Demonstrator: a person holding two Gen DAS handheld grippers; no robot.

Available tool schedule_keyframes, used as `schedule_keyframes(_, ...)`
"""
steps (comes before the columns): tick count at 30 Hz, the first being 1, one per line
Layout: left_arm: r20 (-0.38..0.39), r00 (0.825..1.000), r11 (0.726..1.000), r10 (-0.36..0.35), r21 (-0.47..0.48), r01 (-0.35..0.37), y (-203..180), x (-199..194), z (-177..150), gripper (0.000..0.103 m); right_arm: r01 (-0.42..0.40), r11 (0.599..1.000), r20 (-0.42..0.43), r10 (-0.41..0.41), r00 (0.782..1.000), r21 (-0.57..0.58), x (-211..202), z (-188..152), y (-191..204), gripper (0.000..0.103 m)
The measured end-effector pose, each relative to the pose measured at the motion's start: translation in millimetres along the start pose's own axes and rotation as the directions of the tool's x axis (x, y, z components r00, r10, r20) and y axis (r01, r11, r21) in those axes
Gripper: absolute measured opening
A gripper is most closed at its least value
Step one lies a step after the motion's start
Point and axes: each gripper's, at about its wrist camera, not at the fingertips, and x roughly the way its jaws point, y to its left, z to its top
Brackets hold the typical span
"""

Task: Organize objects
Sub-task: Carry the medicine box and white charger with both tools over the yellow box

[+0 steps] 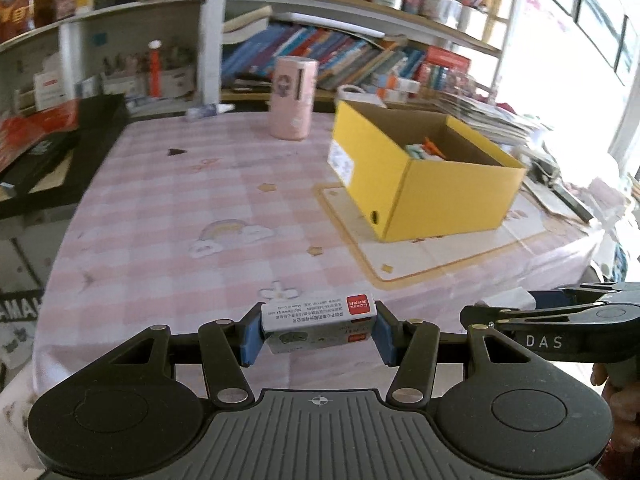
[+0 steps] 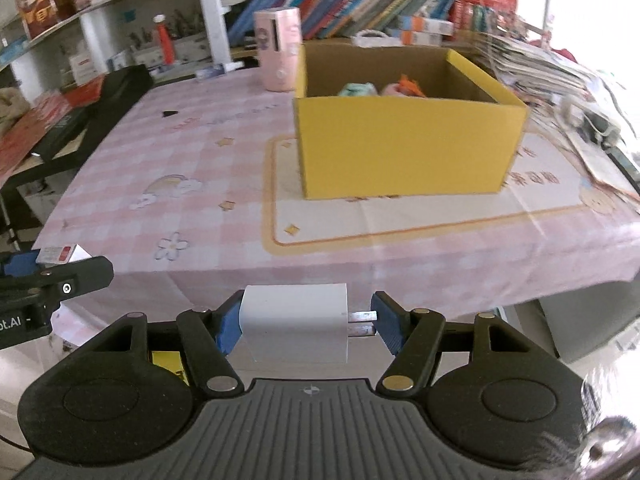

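Note:
My left gripper (image 1: 318,330) is shut on a small grey and white box with a red label (image 1: 320,322), held above the near table edge. My right gripper (image 2: 306,326) is shut on a white plug charger (image 2: 296,326), its metal prongs pointing at the right finger. An open yellow cardboard box (image 1: 424,176) stands on a cream mat; it shows closer in the right wrist view (image 2: 404,144), with small colourful items inside. The right gripper shows at the right edge of the left wrist view (image 1: 560,320), and the left gripper at the left edge of the right wrist view (image 2: 48,276).
A pink cylindrical container (image 1: 292,98) stands at the back of the pink checked tablecloth (image 1: 180,208). A black case (image 1: 68,160) lies at the left. Bookshelves (image 1: 340,56) line the back. Stacked papers (image 2: 560,76) lie right of the box.

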Motion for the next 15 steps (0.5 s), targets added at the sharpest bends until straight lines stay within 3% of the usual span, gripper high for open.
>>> schedule_keyframes(15, -0.021, 0.996, 0.991, -0.089, 0.095, 0.091, -54, 36, 25, 0.053, 0.078, 0.991, -0.024, -0.075, 0.997, 0.106, 2, 6, -61, 0.064)
